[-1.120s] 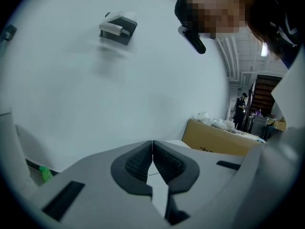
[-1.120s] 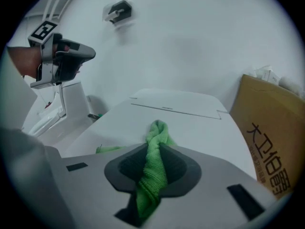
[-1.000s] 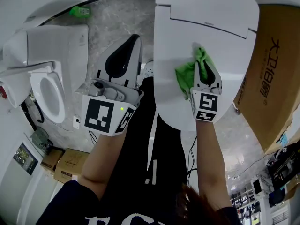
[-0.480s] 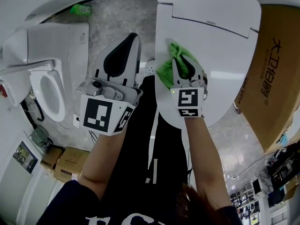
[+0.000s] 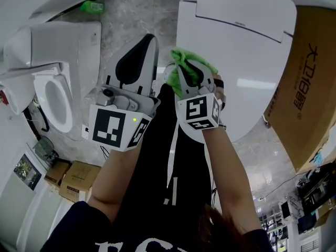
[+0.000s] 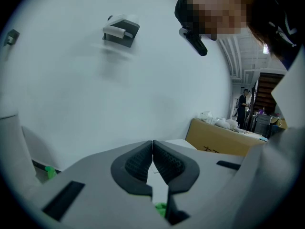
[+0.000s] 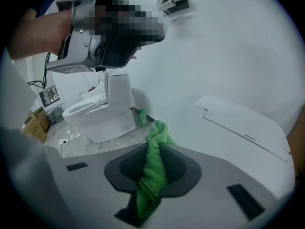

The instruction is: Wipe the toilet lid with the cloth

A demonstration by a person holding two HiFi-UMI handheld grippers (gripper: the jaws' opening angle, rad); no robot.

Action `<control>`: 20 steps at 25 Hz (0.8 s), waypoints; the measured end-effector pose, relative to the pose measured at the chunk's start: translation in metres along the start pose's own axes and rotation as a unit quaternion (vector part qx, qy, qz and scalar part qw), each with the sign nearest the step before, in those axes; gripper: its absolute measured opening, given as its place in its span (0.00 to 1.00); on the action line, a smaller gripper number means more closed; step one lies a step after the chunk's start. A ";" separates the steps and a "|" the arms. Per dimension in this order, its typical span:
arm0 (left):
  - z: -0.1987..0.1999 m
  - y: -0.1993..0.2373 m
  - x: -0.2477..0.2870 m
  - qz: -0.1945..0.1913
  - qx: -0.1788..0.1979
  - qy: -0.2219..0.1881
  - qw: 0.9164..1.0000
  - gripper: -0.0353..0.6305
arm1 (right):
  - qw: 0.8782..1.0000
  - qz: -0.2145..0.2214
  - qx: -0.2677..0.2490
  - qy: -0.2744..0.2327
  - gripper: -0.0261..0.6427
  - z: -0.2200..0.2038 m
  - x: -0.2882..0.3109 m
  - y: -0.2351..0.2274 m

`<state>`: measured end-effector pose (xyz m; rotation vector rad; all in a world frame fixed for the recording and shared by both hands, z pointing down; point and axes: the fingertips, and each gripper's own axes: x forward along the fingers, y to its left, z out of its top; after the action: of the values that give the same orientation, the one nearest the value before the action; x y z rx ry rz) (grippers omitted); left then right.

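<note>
Head view: cardboard box point(image 5: 310, 88) shows Chinese print. Right gripper point(image 5: 187, 67) pinches green cloth point(image 5: 181, 56) by left edge of toilet lid point(image 5: 247, 51). Left gripper point(image 5: 148, 40) closed, empty.

The toilet lid point(image 5: 252, 56) lies bare; a cardboard box point(image 5: 310, 88) flanks its right.

Crumpled green cloth point(image 5: 184, 56) at left edge of the white toilet lid point(image 5: 247, 56)
</note>
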<state>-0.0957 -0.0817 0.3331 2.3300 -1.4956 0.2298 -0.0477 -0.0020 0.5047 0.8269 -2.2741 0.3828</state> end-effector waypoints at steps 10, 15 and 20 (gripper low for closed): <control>-0.010 -0.011 -0.001 0.005 -0.003 0.005 1.000 0.09 | 0.994 0.079 -0.080 0.007 0.17 -0.002 0.003 0.031; -0.010 -0.022 0.000 0.007 -0.001 0.004 1.000 0.09 | 0.989 0.117 -0.092 0.017 0.17 -0.007 -0.002 0.043; -0.008 -0.030 -0.001 0.015 0.004 -0.005 1.000 0.09 | 0.984 0.144 -0.104 0.023 0.17 -0.016 -0.010 0.051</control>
<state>-0.0680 -0.0666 0.3339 2.3191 -1.5377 0.2330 -0.0668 0.0486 0.5073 0.3804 -2.3467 0.2828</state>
